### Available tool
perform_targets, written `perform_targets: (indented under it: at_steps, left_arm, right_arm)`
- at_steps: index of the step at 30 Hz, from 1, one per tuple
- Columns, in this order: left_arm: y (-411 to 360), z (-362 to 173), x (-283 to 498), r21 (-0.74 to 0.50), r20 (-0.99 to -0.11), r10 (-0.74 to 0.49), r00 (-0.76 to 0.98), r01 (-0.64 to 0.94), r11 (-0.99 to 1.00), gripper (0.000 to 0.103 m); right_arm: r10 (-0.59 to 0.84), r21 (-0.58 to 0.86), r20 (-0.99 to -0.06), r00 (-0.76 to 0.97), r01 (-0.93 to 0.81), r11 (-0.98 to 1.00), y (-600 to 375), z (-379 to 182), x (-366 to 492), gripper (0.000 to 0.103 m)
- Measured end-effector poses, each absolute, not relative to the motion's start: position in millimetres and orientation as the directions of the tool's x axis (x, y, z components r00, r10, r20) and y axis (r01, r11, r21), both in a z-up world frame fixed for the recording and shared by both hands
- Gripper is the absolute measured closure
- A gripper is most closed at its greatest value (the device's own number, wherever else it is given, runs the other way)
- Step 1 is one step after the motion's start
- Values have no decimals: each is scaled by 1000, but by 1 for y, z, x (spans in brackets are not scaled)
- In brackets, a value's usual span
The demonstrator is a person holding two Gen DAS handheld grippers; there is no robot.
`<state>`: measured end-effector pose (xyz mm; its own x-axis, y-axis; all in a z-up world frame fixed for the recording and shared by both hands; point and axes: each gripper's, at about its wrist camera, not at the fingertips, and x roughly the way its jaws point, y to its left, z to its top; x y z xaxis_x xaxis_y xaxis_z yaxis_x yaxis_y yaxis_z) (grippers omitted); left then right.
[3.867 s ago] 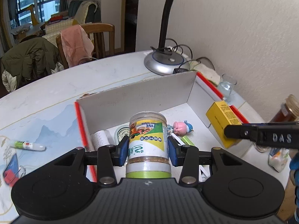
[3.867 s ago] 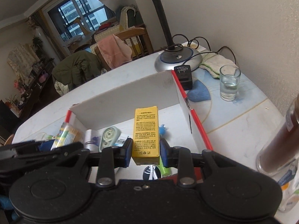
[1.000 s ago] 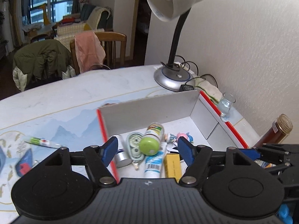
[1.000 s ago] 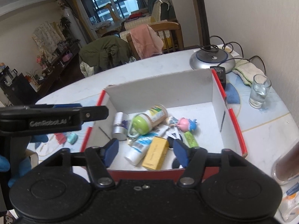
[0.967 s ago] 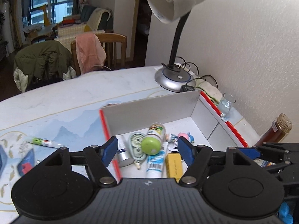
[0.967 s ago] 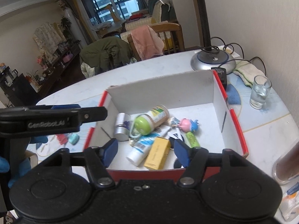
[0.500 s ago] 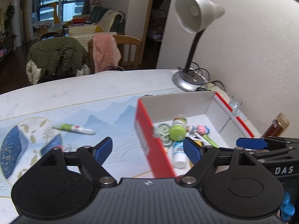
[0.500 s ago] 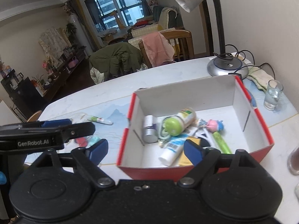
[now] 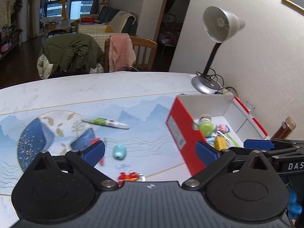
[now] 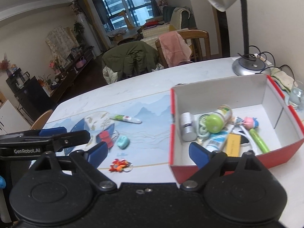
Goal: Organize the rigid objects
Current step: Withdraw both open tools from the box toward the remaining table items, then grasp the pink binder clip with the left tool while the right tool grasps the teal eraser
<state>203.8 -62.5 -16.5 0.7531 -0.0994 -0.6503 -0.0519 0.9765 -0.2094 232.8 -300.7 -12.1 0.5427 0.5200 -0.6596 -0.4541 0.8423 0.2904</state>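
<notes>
Both tongs (image 9: 150,152) (image 10: 147,153) apart and empty now, jar (image 10: 218,118) and yellow carton (image 10: 233,147) inside box (image 10: 224,84).

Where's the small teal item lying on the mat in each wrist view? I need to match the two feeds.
Left wrist: teal item lies low centre, on the mat just right of the left gripper's left finger pad.
Right wrist: teal item sits left of centre, left of the red box.
Shared landmark: the green-and-white pen lies beyond it in both.
</notes>
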Motion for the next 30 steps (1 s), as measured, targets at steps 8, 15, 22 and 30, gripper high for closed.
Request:
perform_targets:
  at_steps: [8, 15, 22, 30]
  left_arm:
    - [-14, -33, 195, -183, -638, -25, 769, -120, 976, 0]
    - [27, -57, 210, -199, -653, 36, 756, -218, 956, 0]
    - [41, -86, 233, -214, -686, 26, 727, -235, 948, 0]
    - [39, -116, 258, -226, -713, -7, 701, -221, 949, 0]
  right_arm:
    - [509, 270, -681, 527, -465, 843, -259, -20, 224, 11]
    - [485, 217, -707, 515, -495, 842, -220, -34, 224, 11]
    - [459, 147, -740, 492, -547, 824, -184, -57, 234, 14]
    - [432, 73, -771, 468, -609, 790, -152, -91, 260, 25]
